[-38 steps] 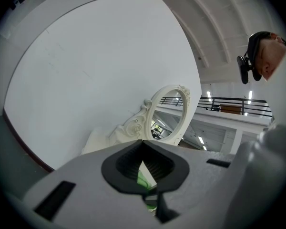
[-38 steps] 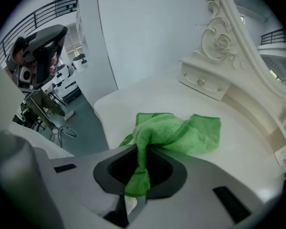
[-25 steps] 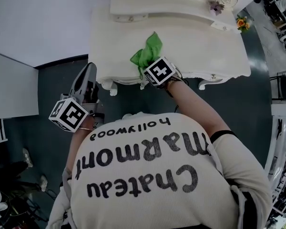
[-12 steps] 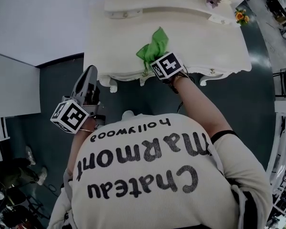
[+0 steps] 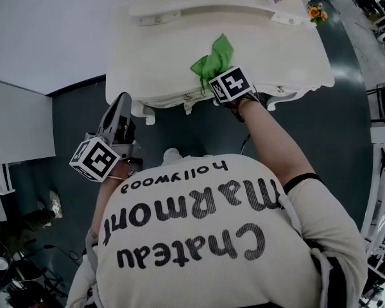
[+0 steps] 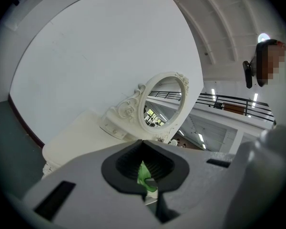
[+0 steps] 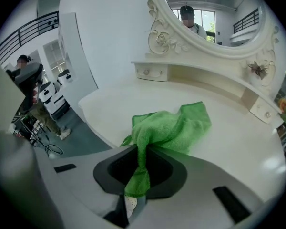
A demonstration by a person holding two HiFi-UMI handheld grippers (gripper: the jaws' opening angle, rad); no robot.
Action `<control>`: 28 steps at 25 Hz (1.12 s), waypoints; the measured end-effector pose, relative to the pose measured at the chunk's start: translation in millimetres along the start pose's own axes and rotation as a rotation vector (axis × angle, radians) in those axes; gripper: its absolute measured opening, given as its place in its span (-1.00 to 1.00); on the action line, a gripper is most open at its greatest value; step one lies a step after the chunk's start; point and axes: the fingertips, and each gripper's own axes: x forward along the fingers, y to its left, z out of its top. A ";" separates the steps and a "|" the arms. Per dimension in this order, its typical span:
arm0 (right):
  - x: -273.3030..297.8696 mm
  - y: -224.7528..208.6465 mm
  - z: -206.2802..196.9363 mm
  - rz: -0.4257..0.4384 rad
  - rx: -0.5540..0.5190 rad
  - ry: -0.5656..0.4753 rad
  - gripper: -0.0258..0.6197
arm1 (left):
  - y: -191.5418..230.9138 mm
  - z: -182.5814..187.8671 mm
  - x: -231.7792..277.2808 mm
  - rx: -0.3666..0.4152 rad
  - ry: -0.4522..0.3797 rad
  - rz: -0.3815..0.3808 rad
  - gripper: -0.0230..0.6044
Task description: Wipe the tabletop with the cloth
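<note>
**Counter wipe in hand**

The white counter [image 5: 160, 56] carries the green cloth [image 7: 174, 125] near its front edge. The right gripper [image 7: 139, 173] has its fingers pinching the cloth's tail. The left gripper [image 6: 143, 142] hangs aside, fingers pressed together, empty. Next, probably: drag the cloth flat across bare counter.

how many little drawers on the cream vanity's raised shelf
2: one small cream drawer at the left end of the shelf, the other at its right end; none look hidden.
</note>
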 end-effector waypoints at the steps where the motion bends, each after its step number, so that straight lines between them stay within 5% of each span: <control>1: -2.0 -3.4 -2.0 -0.005 0.008 -0.002 -0.72 | -1.4 -1.0 -0.6 0.000 0.001 0.000 -0.90; 21: -29.0 -46.6 -36.3 -0.112 0.127 -0.016 -0.72 | -8.5 -4.9 -25.4 -0.001 -0.026 0.013 -0.90; 25: -31.7 -46.1 -46.3 -0.084 0.188 -0.003 -0.72 | -11.6 -5.6 -28.4 0.003 -0.030 0.012 -0.90; 28: -40.6 -41.2 -42.3 -0.004 0.324 -0.097 -0.72 | -11.6 -6.0 -28.1 0.009 -0.026 0.011 -0.90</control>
